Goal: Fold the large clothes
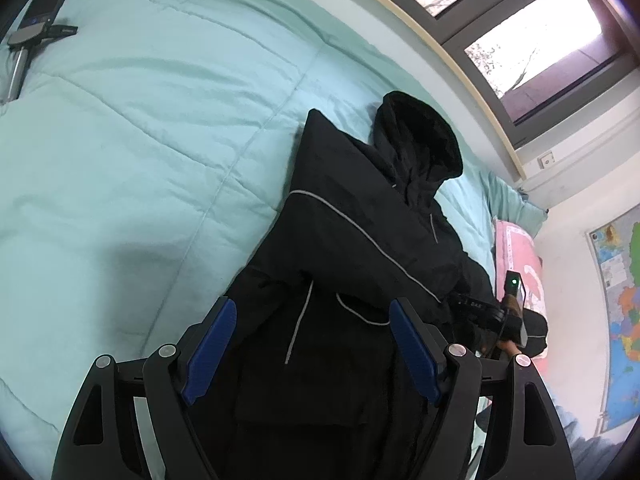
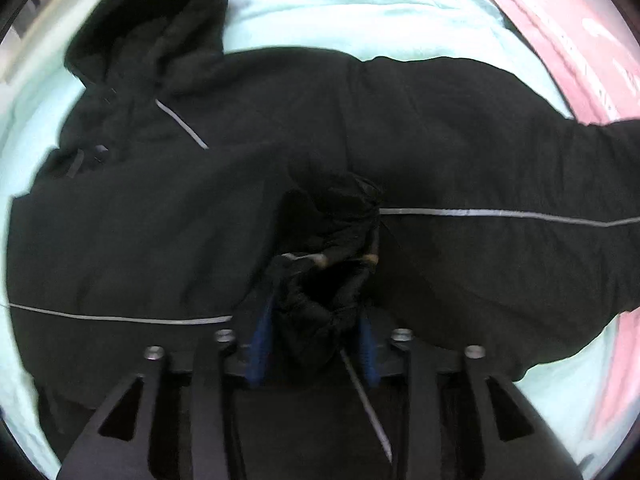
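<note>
A large black hooded jacket (image 1: 352, 248) with thin grey reflective piping lies on the mint-green quilt (image 1: 140, 128), hood toward the window. My left gripper (image 1: 312, 320) is open and empty, hovering above the jacket's lower body. My right gripper (image 2: 316, 300) is shut on a bunched fold of the jacket (image 2: 332, 220), near where the sleeve (image 2: 500, 168) meets the body. The right gripper also shows at the right in the left wrist view (image 1: 508, 316). The hood (image 2: 160, 28) lies at the upper left of the right wrist view.
A pink pillow (image 1: 520, 256) lies beside the jacket near the wall. A phone on a small stand (image 1: 36, 28) sits at the far corner of the bed. A window (image 1: 532, 40) runs along the bed's far side. A map (image 1: 616, 312) hangs on the right wall.
</note>
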Action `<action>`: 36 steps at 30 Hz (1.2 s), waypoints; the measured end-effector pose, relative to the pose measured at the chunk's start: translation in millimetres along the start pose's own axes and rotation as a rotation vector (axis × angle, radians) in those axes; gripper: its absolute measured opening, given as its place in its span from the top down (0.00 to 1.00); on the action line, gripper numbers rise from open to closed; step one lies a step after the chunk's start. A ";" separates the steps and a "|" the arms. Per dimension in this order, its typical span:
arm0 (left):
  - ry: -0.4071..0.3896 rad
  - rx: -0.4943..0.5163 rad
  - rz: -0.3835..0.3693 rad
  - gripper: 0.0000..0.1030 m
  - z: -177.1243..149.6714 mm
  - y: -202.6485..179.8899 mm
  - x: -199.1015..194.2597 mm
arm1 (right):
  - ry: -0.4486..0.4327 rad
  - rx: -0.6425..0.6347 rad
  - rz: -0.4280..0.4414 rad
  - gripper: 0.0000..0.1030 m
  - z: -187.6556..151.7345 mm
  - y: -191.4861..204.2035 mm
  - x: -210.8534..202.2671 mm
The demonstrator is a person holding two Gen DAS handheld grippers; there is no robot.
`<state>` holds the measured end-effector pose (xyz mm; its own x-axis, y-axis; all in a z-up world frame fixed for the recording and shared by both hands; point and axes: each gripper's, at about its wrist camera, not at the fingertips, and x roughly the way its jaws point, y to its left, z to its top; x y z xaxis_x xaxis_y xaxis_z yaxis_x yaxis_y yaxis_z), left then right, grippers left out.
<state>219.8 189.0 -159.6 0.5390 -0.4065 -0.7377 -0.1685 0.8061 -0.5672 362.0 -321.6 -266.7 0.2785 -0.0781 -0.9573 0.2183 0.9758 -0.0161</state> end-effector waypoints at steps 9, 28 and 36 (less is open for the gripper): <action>0.019 0.105 0.046 0.23 11.1 -31.7 18.5 | 0.004 -0.135 -0.291 0.25 -2.8 12.5 -36.6; 0.100 0.455 0.117 0.50 26.1 -116.7 155.7 | -0.156 -0.256 0.028 0.24 -58.8 146.1 -48.2; 0.212 0.426 0.190 0.58 15.4 -75.3 217.2 | -0.010 -0.229 0.047 0.13 -65.3 144.7 10.9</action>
<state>362.3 46.6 -271.5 0.3453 -0.2788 -0.8961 0.1279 0.9599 -0.2493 335.6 -167.9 -298.2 0.2925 -0.0323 -0.9557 -0.0132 0.9992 -0.0378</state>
